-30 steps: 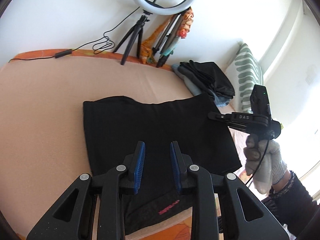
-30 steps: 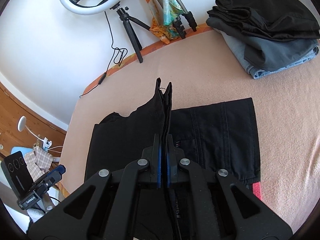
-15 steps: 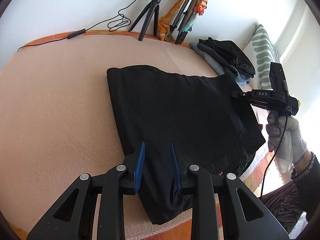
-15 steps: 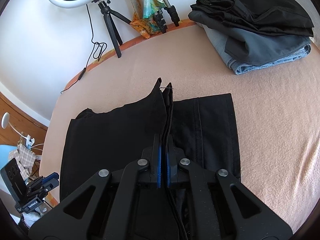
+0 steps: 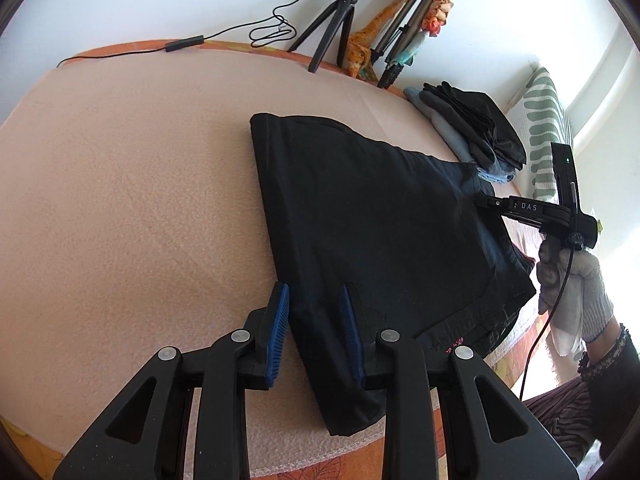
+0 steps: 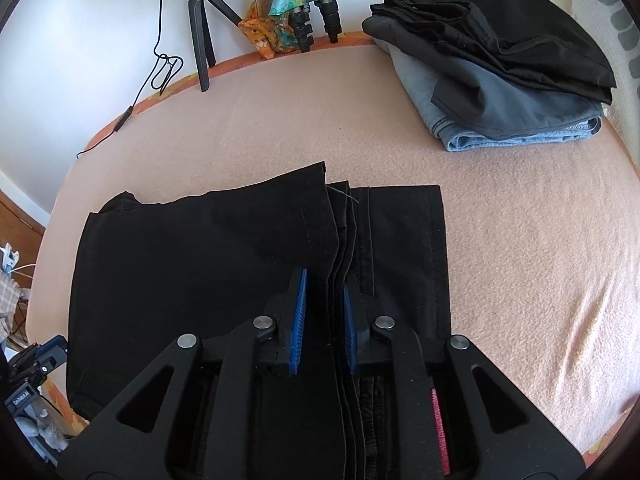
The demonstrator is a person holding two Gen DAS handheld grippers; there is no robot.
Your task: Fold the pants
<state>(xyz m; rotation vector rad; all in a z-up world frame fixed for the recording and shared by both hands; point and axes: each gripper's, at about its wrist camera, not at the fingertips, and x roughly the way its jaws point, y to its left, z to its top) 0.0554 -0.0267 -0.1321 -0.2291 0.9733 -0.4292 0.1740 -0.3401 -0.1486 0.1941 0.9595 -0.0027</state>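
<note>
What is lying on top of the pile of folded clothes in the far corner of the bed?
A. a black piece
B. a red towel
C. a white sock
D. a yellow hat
A: the pile of folded clothes has a black garment on top, with grey and light blue ones under it.

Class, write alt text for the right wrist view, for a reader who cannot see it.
The right tool, jaws open, straddles the layered hem edges of folded black fabric pants lying on a peach blanket-covered bed. Behind them sit a stack of folded dark and blue clothes and a black tripod by the white wall.
</note>
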